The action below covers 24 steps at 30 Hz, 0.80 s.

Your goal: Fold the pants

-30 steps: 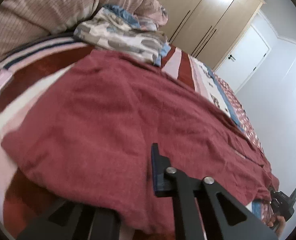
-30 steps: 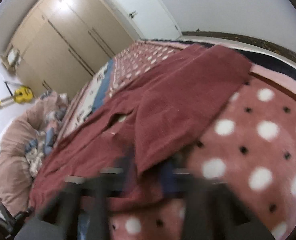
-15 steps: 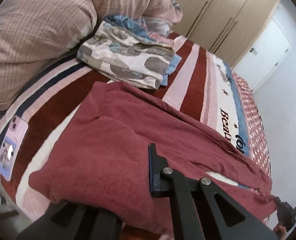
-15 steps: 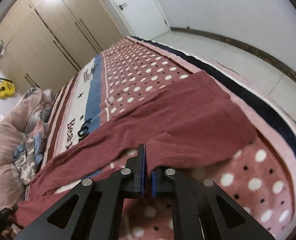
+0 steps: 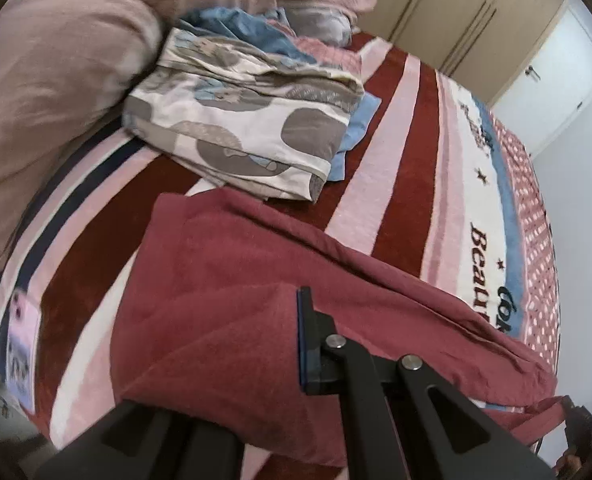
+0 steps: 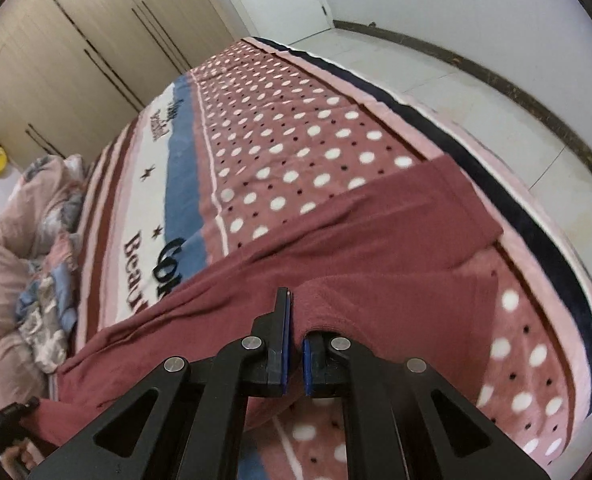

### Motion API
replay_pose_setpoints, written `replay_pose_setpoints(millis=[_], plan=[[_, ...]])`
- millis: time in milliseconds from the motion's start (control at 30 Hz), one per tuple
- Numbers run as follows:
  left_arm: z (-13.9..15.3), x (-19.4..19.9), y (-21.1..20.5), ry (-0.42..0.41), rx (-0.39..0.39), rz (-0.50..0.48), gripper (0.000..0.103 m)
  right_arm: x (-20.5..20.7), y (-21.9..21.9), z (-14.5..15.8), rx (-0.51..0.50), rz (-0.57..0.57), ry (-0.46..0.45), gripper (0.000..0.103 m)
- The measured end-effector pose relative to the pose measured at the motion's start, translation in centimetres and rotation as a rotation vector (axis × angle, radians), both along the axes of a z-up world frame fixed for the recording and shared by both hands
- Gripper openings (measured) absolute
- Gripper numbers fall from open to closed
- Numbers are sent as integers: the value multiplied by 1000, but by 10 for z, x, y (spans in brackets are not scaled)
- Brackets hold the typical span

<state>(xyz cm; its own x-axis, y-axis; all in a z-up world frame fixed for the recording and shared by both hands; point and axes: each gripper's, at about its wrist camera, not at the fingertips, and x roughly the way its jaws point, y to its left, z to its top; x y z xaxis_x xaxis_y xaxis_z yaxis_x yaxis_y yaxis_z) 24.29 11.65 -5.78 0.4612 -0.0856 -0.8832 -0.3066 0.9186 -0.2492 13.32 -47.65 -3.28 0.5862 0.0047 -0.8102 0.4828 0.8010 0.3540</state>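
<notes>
Dark red pants (image 5: 215, 300) lie stretched across the bed, also seen in the right wrist view (image 6: 376, 256). My left gripper (image 5: 291, 340) is shut on a fold of the pants near one end; the cloth drapes over its left finger and hides it. My right gripper (image 6: 293, 344) is shut on the pants' edge near the other end, with cloth pinched between the blue pads. In both views the pants are lifted a little at the held fold and doubled lengthwise.
A striped and polka-dot blanket (image 6: 296, 140) covers the bed. Folded patterned bedding (image 5: 247, 128) and a pink pillow (image 5: 47, 80) lie beyond the pants. A phone (image 5: 21, 344) lies at the bed's left edge. Wardrobes (image 6: 75, 40), a door and floor lie beyond.
Both grippers have pulled back and up with the pants held. The near half of the pants now lies folded over the far half, and more blanket shows beyond them.
</notes>
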Motion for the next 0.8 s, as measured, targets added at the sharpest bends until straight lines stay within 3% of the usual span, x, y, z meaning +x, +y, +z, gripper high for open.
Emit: replay_pose_setpoints(millis=[233,533,567,600,633,667,733,800], plan=[[-27,47,10,79,-30,-45,1,41,2,-8,-57,-50,47,0],[-52,72,16,144,-40,-54,4,86,5,-22,-92,-38,106,3],[-56,74,15,165,-36,-63,11,88,6,-25,-97,-31,116,3],[-59,75,14,184,-39,-72,31,90,7,-27,-101,-26,124,3],[-60,76,13,189,-48,-80,43,91,8,-30,-104,-18,136,12],[-58,75,13,175,-61,-84,55,92,9,-33,-96,-9,146,31],[-53,73,12,143,-104,-111,61,91,12,-35,-73,-3,158,49],[-48,72,11,155,-127,-131,62,87,17,-35,-44,7,172,49]])
